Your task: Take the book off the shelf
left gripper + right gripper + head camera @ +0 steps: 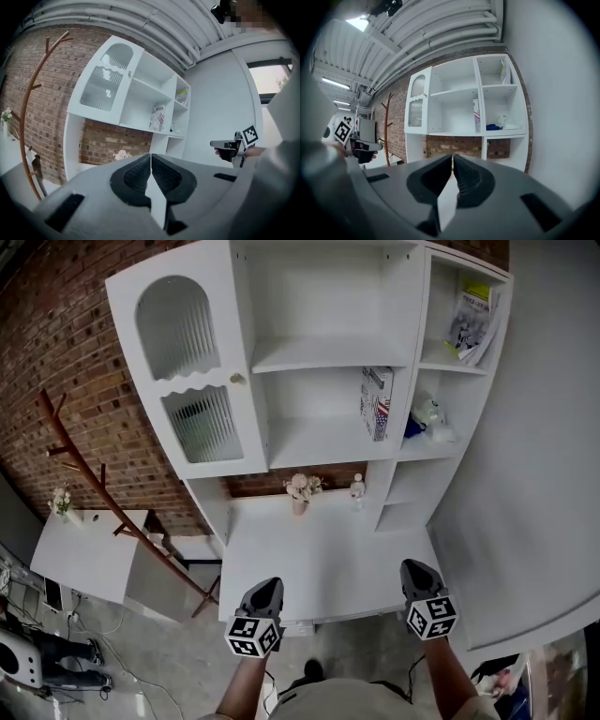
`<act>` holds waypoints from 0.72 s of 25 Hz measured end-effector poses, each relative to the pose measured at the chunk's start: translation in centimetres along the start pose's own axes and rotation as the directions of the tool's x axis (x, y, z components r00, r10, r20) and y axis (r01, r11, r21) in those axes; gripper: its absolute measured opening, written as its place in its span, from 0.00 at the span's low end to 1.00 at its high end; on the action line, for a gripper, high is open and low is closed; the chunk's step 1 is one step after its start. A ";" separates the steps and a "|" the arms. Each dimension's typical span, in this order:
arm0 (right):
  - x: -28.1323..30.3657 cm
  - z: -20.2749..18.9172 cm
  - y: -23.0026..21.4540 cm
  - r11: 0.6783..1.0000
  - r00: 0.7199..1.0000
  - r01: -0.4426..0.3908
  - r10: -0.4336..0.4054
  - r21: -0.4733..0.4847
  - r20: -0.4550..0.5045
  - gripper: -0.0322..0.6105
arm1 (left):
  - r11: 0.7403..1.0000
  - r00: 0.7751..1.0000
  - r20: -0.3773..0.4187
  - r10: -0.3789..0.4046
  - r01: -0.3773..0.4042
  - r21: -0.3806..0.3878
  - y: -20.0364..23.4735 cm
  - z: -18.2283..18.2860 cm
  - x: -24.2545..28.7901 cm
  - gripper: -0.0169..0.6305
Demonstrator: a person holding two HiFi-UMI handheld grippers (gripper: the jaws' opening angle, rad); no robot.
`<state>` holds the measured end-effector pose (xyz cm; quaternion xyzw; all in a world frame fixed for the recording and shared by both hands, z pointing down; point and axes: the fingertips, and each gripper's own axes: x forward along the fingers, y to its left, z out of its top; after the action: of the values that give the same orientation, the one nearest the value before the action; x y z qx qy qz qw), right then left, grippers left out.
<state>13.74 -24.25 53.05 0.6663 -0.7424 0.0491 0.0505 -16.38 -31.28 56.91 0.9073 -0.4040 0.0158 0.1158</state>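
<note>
- White shelving holds the book upright on its middle shelf.
- Left gripper and right gripper hang well short, jaws pressed together, empty.
- Reaching in unopened could topple the book.

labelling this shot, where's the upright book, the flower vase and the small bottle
upright book [377, 403], head view, its front cover
flower vase [302, 487], head view, the blossoms
bottle [357, 490], head view, its body
</note>
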 end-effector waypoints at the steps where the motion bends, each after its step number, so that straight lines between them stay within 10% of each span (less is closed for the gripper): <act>1: 0.4 0.2 0.0 1.000 1.000 0.011 -0.011 0.000 0.003 0.10 | 1.000 1.000 -0.001 -0.011 0.011 0.003 0.4 0.2 0.4 0.07; 18: 3.8 2.8 -1.7 0.995 0.994 0.101 -0.101 0.017 0.031 0.10 | 0.993 0.993 -0.026 -0.118 0.118 0.013 1.7 1.4 6.4 0.07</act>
<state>15.00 -28.57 50.86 0.7040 -0.7080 0.0416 0.0361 -13.41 -37.41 56.69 0.9301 -0.3481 0.0233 0.1150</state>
